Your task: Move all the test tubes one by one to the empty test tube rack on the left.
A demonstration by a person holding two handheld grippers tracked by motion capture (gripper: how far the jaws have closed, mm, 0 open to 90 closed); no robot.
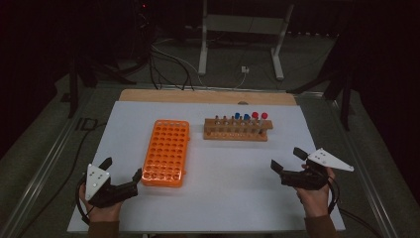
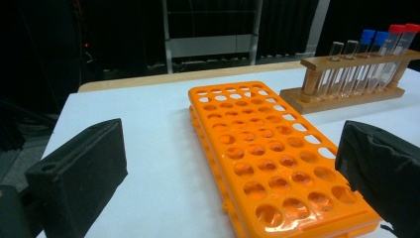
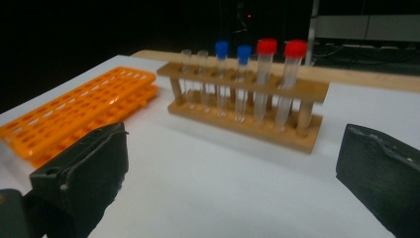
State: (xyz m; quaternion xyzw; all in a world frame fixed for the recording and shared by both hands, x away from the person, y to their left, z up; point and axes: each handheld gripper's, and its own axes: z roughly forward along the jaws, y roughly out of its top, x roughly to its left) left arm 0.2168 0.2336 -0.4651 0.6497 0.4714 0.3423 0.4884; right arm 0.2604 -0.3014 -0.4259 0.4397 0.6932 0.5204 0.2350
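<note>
White worktop carries an orange rack just beside the released left gripper; light, stiff, slick plastic, best gripped at its rim. Right gripper gapes empty.

Orange rack's near corner behind the left tool's right jaw.

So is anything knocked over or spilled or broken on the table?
Nothing stands out. The orange rack lies flat with all its holes empty. The six tubes stand upright in the wooden rack, with nothing spilled on the table. The left gripper and the right gripper are both open and hold nothing.
</note>
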